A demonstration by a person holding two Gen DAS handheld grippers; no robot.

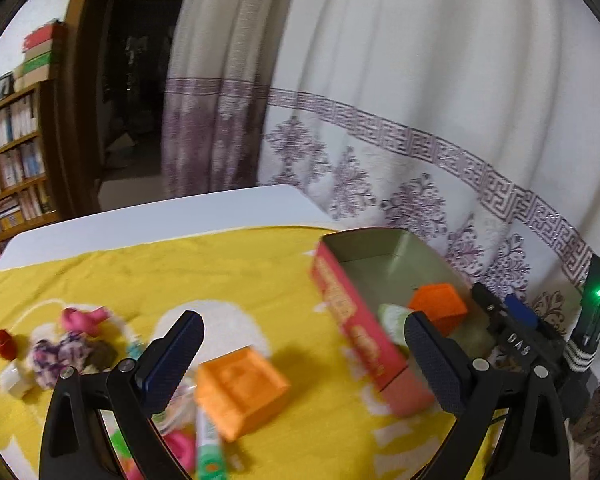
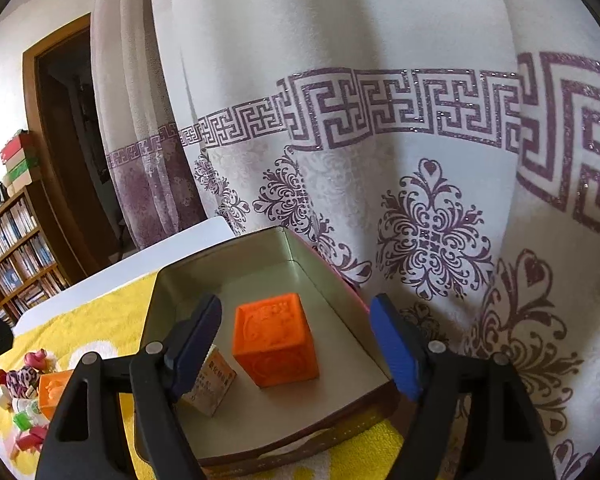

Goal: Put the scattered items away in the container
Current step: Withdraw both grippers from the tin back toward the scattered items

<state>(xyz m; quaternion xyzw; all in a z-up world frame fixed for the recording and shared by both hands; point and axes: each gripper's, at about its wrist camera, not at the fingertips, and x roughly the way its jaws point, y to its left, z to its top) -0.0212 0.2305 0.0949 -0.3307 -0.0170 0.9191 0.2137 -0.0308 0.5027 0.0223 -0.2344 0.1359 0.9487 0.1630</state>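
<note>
A red tin (image 1: 356, 320) with a pale inside (image 2: 260, 280) stands open on the yellow cloth (image 1: 180, 272). In it lie an orange cube (image 2: 276, 344) and a small printed carton (image 2: 212, 384). My right gripper (image 2: 296, 346) hangs open over the tin, its fingers on either side of that cube and apart from it. My left gripper (image 1: 304, 360) is open wide above the cloth. A second orange cube (image 1: 242, 390) lies on the cloth between its fingers, untouched. A green tube (image 1: 208, 448) and pink bits (image 1: 180, 444) lie below it.
Scattered small items lie at the cloth's left: a pink piece (image 1: 84, 318), a red cap (image 1: 6, 342), a purple patterned bundle (image 1: 60, 354), a white piece (image 1: 14, 378). A patterned curtain (image 1: 420, 120) hangs close behind the tin. A bookshelf (image 1: 12, 160) stands far left.
</note>
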